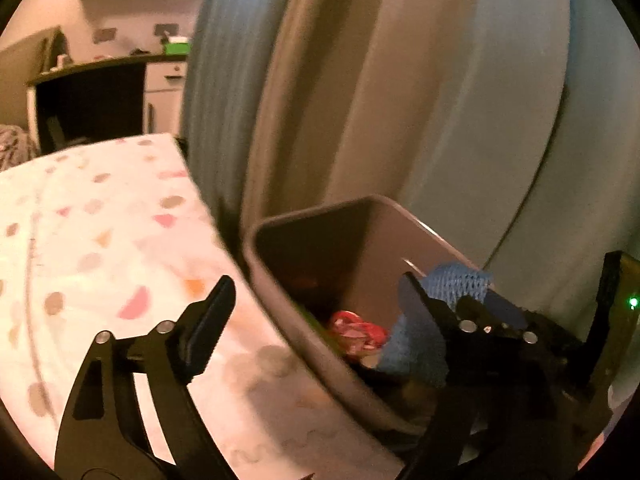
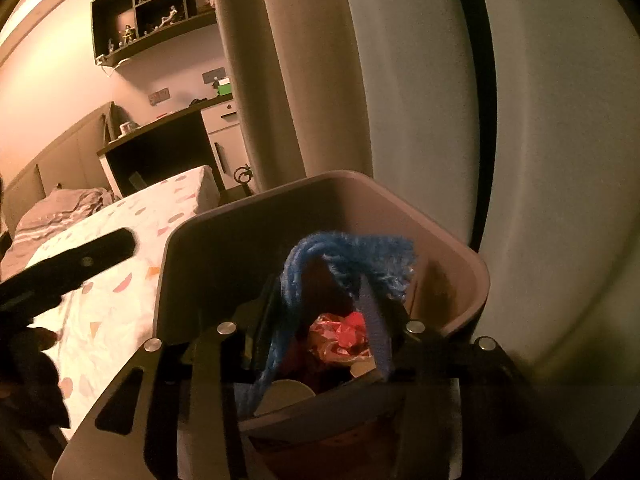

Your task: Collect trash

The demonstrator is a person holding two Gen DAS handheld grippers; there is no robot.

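A grey plastic bin [image 2: 472,280] stands beside the bed and holds crumpled red wrapper trash [image 2: 340,336]. My right gripper [image 2: 324,320] hangs over the bin mouth with a blue knitted cloth [image 2: 352,248] draped between and over its fingers; the jaws stand a little apart around it. In the left wrist view the bin [image 1: 280,320] sits at centre right with the red wrapper [image 1: 356,332] inside and the blue cloth [image 1: 460,280] on the right gripper above it. My left gripper [image 1: 316,300] is open and empty over the bed edge beside the bin.
A bed with a white spotted sheet [image 1: 100,240] lies left of the bin. Long curtains [image 2: 400,80] hang behind it. A desk, white drawers [image 2: 224,136] and a wall shelf [image 2: 152,12] stand at the back.
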